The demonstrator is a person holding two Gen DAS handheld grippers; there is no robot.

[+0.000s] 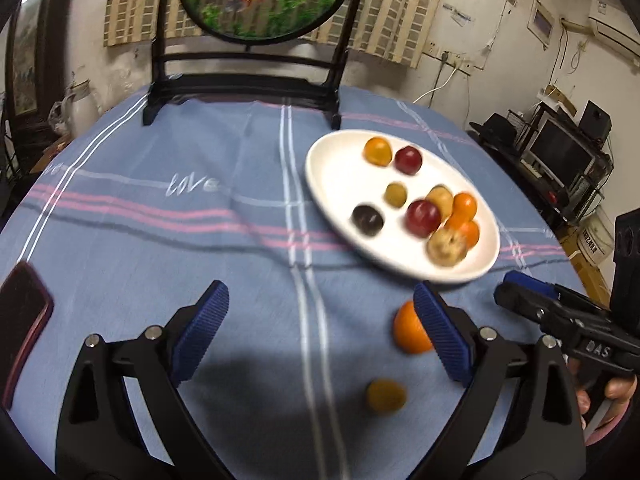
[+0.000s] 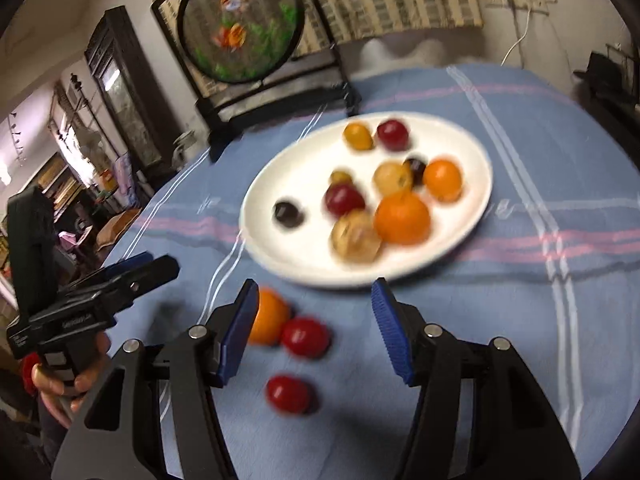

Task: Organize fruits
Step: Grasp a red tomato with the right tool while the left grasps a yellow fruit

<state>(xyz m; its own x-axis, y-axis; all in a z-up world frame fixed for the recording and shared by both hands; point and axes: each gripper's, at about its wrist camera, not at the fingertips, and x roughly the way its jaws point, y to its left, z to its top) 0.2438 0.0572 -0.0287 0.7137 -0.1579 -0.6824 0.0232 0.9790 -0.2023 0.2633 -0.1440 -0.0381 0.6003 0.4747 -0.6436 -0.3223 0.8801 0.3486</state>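
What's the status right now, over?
Left gripper open, empty. Right gripper open, empty. White oval plate holds most fruit; orange tangerine and two red plums loose on cloth. Nothing blocking.

on the blue tablecloth (image 1: 160, 240) i can read "love" in white script, left of the white stripes and toward its far edge. my right gripper (image 1: 520, 292) carries "das" on its black body; other markings are too blurred.

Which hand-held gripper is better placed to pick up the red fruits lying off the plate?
Right. The right hand-held gripper is open, with both red fruits between its fingers; the left one's view shows neither.
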